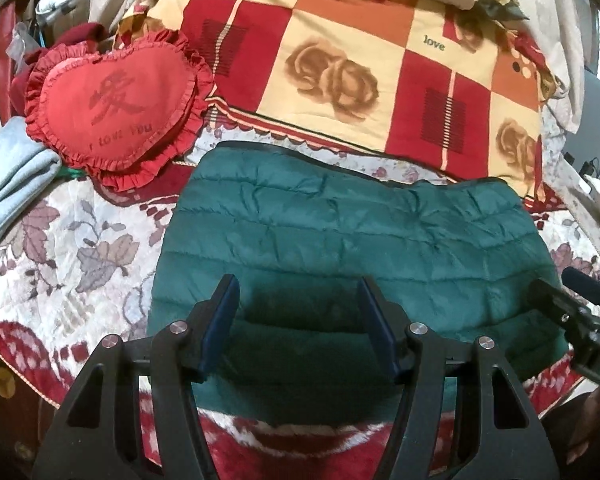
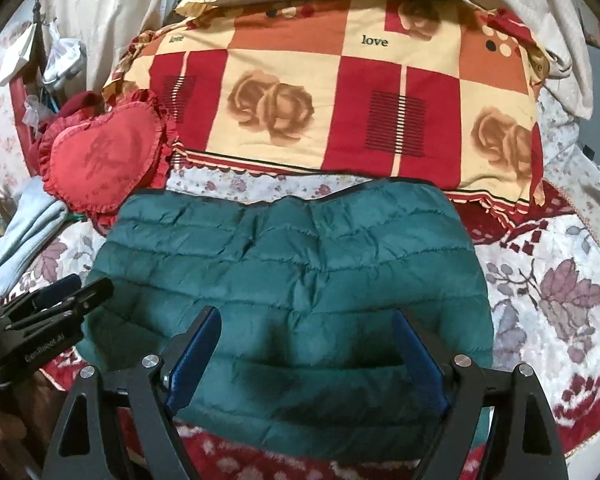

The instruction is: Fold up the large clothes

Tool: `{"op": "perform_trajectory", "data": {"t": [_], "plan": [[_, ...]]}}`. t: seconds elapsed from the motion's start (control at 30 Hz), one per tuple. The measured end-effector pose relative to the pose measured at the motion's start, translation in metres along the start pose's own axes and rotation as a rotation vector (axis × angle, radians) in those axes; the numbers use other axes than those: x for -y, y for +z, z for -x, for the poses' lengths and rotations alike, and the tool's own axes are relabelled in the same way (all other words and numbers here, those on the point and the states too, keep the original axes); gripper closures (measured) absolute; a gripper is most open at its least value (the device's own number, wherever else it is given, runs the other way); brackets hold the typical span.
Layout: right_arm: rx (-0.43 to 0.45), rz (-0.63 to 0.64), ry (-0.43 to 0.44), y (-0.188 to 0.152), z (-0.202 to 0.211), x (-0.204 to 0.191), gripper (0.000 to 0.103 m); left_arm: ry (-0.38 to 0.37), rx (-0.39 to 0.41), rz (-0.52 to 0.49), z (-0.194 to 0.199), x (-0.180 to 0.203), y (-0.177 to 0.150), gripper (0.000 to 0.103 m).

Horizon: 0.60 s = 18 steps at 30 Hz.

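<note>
I held both hand-held grippers over the near edge of the green jacket (image 1: 340, 240), which lay folded into a compact block on the bed (image 1: 80, 248), straight ahead of me and just short of the checked pillow (image 1: 340, 60).

My left hand-held gripper (image 1: 296, 300) had its fingers spread apart with nothing between them, hanging above the jacket's near left part. My right hand-held gripper (image 2: 306, 332) was likewise spread wide and empty, over the near right part. Whether either one touched the fabric I could not tell. Each showed at the edge of the other's view, so they were close side by side.

I judged the fold to be far along, with perhaps one more fold or a tidy-up left. The risks I saw:

- The quilted shell looked slick and puffy, so a pinch on the top layer alone could peel it off and undo the fold.
- A shallow bite at the near edge might slip out once lifted.
- With the two hand-held grippers so near, closing inward could knock them together.
- Pushing the block forward could ride it up against the pillow, or left toward the heart cushion (image 1: 116, 108).
</note>
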State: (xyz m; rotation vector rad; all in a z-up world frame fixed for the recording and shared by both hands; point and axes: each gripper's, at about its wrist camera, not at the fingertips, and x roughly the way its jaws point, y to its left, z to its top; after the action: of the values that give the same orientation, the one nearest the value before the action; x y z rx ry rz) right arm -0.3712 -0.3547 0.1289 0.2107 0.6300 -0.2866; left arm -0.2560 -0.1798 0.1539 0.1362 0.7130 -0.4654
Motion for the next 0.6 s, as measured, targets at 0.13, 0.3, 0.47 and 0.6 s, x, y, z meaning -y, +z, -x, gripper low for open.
{"op": "perform_trajectory", "data": {"t": [0.13, 0.3, 0.47, 0.6], "plan": [[0.025, 0.005, -0.024, -0.007, 0.013, -0.006, 0.018, 0.010, 0.018, -0.021, 0.012, 0.010, -0.010, 0.042], [0.055, -0.031, -0.021, -0.014, 0.031, -0.007, 0.018, 0.007, 0.033, -0.022, 0.026, 0.017, -0.019, 0.042], [0.098, -0.009, -0.066, -0.019, 0.045, -0.016, 0.018, 0.006, 0.054, -0.019, 0.038, 0.021, -0.023, 0.042], [0.114, -0.008, -0.058, -0.023, 0.052, -0.021, 0.018, -0.001, 0.056, -0.022, 0.043, 0.025, -0.027, 0.042]]}}
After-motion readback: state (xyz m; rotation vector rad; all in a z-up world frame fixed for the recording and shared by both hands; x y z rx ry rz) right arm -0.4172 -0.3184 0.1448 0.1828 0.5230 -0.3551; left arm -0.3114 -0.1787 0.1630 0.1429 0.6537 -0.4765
